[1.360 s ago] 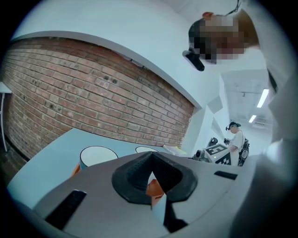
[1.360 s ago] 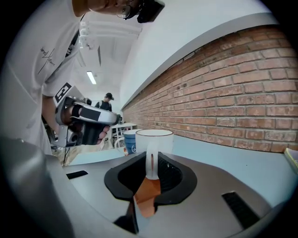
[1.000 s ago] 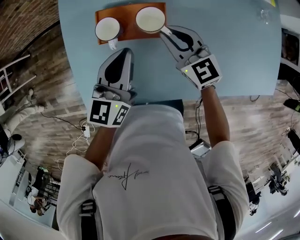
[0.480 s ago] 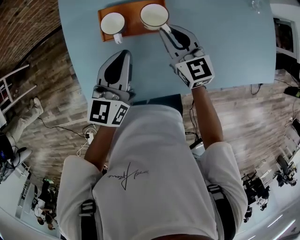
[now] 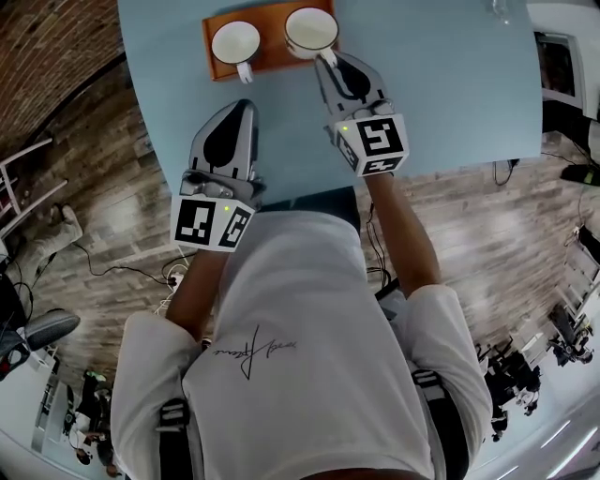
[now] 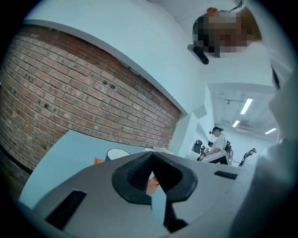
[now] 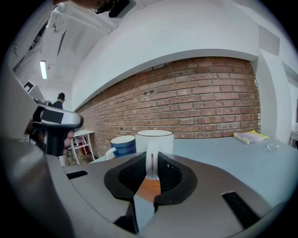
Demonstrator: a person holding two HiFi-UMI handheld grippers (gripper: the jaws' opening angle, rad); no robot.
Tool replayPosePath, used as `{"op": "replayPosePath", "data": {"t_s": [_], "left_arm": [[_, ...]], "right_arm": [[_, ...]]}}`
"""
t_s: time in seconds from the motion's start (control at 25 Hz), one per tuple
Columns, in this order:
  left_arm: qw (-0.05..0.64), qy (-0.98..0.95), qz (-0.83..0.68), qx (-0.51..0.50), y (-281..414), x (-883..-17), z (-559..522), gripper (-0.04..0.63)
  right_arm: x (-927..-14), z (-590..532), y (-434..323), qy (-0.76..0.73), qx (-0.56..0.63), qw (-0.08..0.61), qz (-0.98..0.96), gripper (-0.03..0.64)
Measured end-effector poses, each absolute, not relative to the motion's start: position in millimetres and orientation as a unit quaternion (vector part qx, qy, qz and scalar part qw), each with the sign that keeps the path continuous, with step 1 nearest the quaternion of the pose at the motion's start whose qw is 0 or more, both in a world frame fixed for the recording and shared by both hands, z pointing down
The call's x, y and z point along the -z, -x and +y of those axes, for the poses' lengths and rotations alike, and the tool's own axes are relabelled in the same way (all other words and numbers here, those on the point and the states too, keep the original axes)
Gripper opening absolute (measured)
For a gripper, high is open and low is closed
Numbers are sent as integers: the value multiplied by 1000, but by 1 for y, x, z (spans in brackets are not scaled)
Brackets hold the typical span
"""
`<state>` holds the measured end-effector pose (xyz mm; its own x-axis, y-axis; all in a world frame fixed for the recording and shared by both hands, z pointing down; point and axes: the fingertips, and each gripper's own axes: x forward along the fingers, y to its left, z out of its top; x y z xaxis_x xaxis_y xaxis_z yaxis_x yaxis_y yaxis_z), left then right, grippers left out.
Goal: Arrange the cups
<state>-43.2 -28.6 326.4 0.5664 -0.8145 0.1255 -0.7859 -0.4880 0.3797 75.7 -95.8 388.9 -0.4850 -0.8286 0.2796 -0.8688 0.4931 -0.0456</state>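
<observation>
White cup (image 5: 311,30) upright, handle (image 7: 151,163) toward the person (image 5: 309,375), clamped in right claw (image 5: 327,59).

The round ceramic mug (image 7: 153,139) is white with a brown rim, the second ceramic mug (image 7: 123,145) blue-banded; the rectangular tray (image 5: 272,54) is orange-brown, the tabletop (image 5: 450,84) pale blue.

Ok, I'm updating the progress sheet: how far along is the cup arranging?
Done: the blue cup and the white cup sit side by side on the tray. In hand: the right claw is shut on the white cup's handle, perhaps to turn it. The left claw is shut and empty, short of the tray. Left: probably letting go, and maybe straightening the blue cup.
</observation>
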Motion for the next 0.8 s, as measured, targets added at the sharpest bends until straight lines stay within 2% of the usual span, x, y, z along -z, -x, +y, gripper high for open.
{"op": "replayPosePath", "data": {"t_s": [0.8], "left_arm": [[211,-852,-473,68,60,-330,-34,8]], "right_arm": [[-383,-104,-66,-561,-101,107,-815,64]]}}
